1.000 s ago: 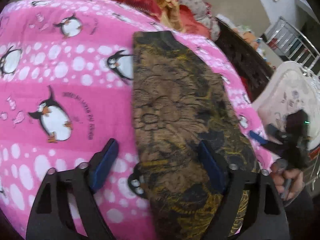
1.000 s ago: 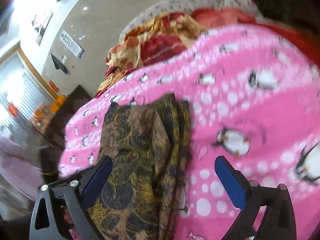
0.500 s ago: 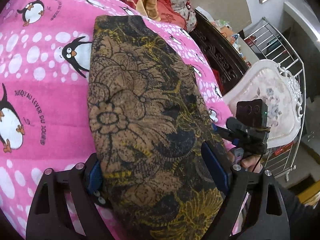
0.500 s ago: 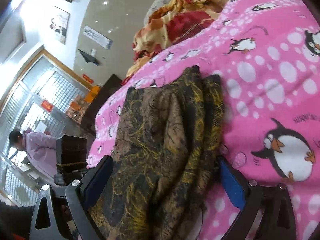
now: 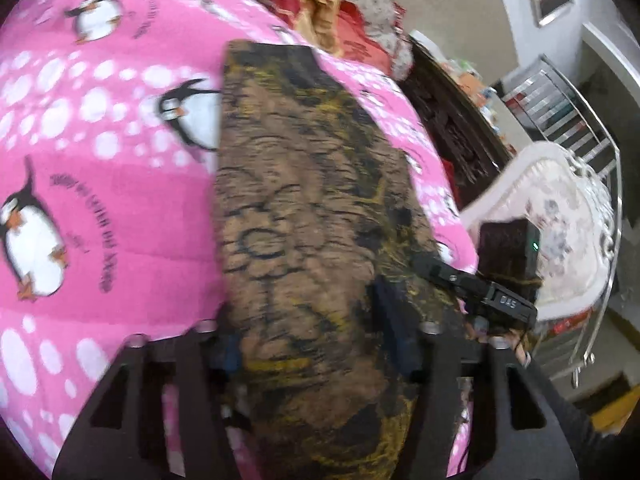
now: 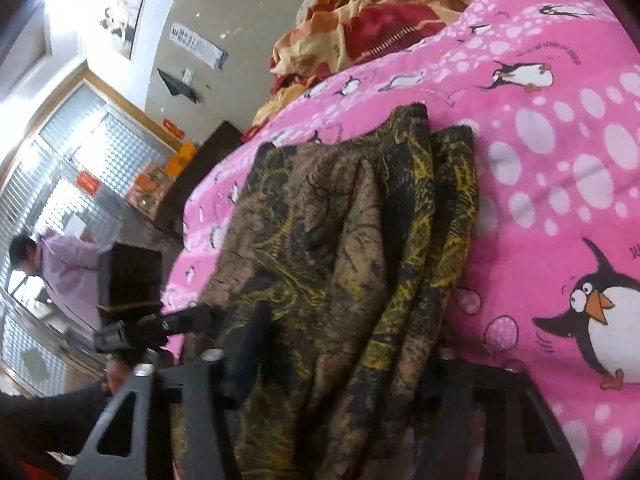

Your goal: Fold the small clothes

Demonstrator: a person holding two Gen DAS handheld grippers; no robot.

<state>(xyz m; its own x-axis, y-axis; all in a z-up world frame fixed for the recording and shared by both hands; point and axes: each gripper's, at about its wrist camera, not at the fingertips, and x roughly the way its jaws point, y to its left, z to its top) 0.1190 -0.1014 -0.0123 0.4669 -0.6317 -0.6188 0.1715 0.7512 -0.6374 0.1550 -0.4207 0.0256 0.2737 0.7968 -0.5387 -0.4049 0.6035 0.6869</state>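
Note:
A brown, black and yellow patterned garment (image 5: 312, 216) lies folded in a long strip on the pink penguin blanket (image 5: 100, 184). My left gripper (image 5: 316, 340) has its jaws closed in on the strip's near end, cloth bunched between them. My right gripper (image 6: 340, 352) is closed on the same garment (image 6: 340, 232) at its near edge, where several folds show. The right gripper also shows in the left wrist view (image 5: 476, 292) at the strip's right side. The left gripper shows in the right wrist view (image 6: 160, 324) at the garment's left side.
A red and yellow bundle of cloth (image 6: 368, 20) lies at the blanket's far end. A white ornate chair (image 5: 560, 240) and a metal rack (image 5: 568, 120) stand to the right of the bed. Dark furniture (image 5: 448, 128) sits beyond. A person in a light purple top (image 6: 60, 272) stands by the windows.
Both grippers moved in over the garment's near end and their jaws narrowed from wide open until they gripped the cloth.

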